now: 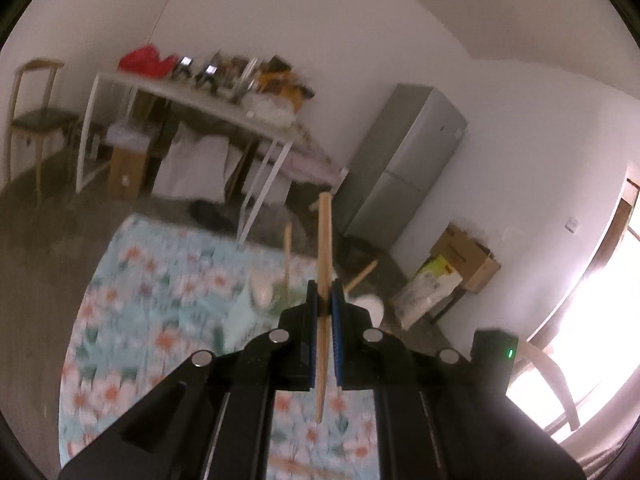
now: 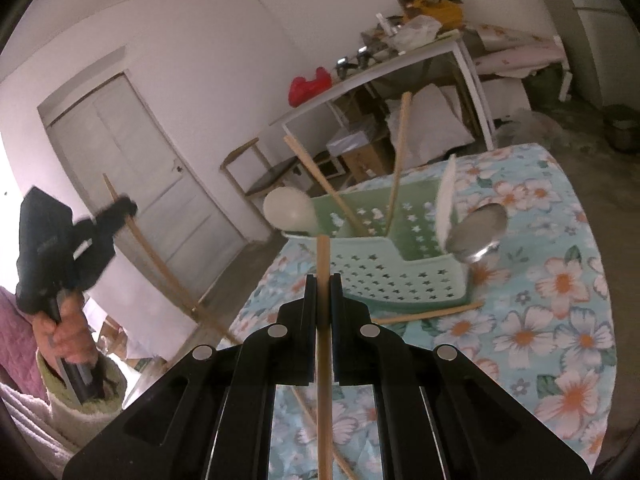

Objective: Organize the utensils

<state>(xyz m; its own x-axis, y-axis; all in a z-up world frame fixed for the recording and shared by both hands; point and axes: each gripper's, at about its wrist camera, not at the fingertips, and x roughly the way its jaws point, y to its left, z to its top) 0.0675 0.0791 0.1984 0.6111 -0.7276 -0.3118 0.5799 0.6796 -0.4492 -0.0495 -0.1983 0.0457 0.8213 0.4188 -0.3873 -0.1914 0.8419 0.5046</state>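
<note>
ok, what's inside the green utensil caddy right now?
In the green utensil caddy, two wooden chopsticks stand leaning, plus a white spoon and a metal spoon at its sides. Its walls hide their lower ends and the caddy's bottom.

Counter cloth (image 2: 560,280): pale turquoise, printed with white-and-pink flowers, orange centres, dark green leaves. Utensil basket (image 2: 400,276): mint green, star-shaped cutouts. Chopsticks (image 2: 323,360): light tan wood. Spoon (image 2: 290,206): creamy white. Metal ladle (image 2: 478,232): shiny silver. Left gripper (image 1: 325,300): black body, blue pads on fingers (image 1: 338,320). Right gripper (image 2: 323,286): black. Sleeve (image 2: 20,340): pink, with cream cuff. Fridge (image 1: 404,168): grey.
</note>
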